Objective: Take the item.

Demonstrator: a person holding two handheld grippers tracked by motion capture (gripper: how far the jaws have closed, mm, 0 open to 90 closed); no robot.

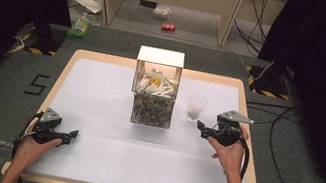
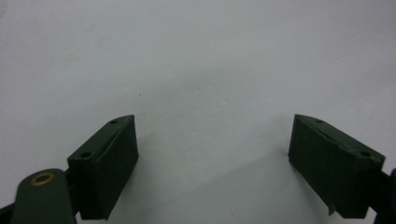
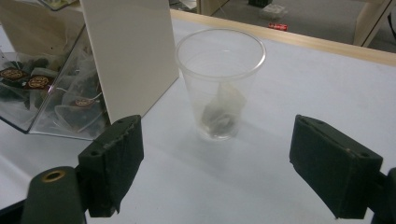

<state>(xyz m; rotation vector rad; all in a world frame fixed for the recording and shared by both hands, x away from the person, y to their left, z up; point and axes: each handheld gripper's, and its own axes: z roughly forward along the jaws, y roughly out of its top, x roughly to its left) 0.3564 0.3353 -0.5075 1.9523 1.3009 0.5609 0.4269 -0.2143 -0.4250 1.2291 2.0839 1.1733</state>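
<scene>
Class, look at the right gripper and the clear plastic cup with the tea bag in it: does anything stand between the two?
Nothing visible does. The right gripper has its jaws wide open, facing the clear plastic cup across bare white table surface. The tall clear box of tea bags stands beside the cup, off the line.

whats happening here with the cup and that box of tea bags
A person holds a gripper in each hand at a table. The right gripper, jaws open, faces a clear plastic cup with a tea bag inside, beside the tea bag box. The left gripper rests open over bare table, holding nothing.
</scene>
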